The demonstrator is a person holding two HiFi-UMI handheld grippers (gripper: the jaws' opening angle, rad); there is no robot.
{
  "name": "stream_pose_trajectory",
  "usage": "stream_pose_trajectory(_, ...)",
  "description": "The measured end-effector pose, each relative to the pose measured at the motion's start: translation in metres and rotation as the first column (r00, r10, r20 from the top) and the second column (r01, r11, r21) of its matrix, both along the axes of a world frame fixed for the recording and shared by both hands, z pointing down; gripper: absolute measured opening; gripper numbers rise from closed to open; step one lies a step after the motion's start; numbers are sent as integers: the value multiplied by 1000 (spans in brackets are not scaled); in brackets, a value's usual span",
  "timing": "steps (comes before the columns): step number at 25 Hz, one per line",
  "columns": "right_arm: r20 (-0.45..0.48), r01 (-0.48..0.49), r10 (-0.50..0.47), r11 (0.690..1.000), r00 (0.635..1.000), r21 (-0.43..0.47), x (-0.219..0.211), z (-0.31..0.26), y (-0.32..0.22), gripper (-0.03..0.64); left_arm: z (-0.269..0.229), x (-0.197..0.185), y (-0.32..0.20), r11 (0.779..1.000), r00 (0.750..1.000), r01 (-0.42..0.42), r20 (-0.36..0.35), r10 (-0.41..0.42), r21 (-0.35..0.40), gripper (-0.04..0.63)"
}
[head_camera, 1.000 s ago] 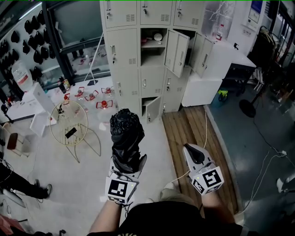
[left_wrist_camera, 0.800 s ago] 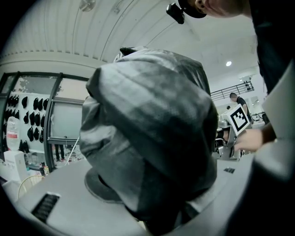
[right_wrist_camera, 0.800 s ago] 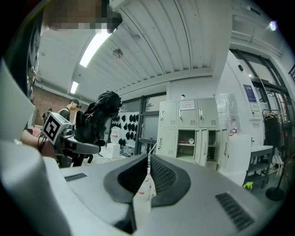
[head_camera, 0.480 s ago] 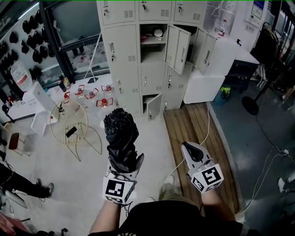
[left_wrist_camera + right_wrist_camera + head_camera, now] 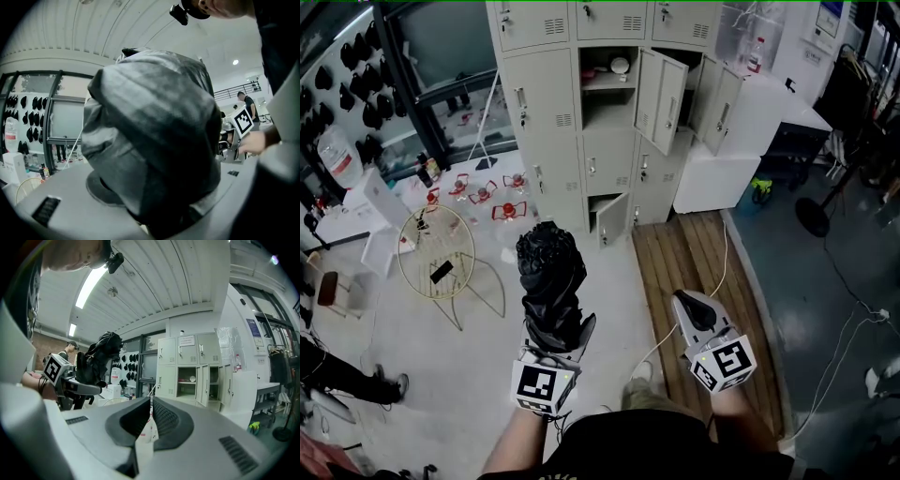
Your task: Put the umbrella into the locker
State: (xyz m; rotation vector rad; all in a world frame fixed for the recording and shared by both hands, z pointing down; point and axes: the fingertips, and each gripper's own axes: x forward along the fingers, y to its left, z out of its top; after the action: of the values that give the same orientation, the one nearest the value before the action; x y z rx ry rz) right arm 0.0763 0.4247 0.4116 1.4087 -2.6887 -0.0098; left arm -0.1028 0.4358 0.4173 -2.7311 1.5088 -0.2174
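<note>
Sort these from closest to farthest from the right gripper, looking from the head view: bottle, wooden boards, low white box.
1. Wooden boards, just below and ahead of the right gripper.
2. Low white box, ahead, past the boards.
3. Bottle, far back on the tall white cabinet.

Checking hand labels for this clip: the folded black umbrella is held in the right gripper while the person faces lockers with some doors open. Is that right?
Not quite: the umbrella is held in the left gripper, as the head view and left gripper view show. The right gripper is shut and empty. The lockers with open doors are ahead, as stated.
</note>
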Motion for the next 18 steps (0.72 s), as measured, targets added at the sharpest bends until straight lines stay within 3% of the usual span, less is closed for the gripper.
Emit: stream_pose_trajectory(18,-2,22,-22,999,1000,49,37,-13,-102,32,-3,37,-104,1000,1000,26,15,-26,2,287)
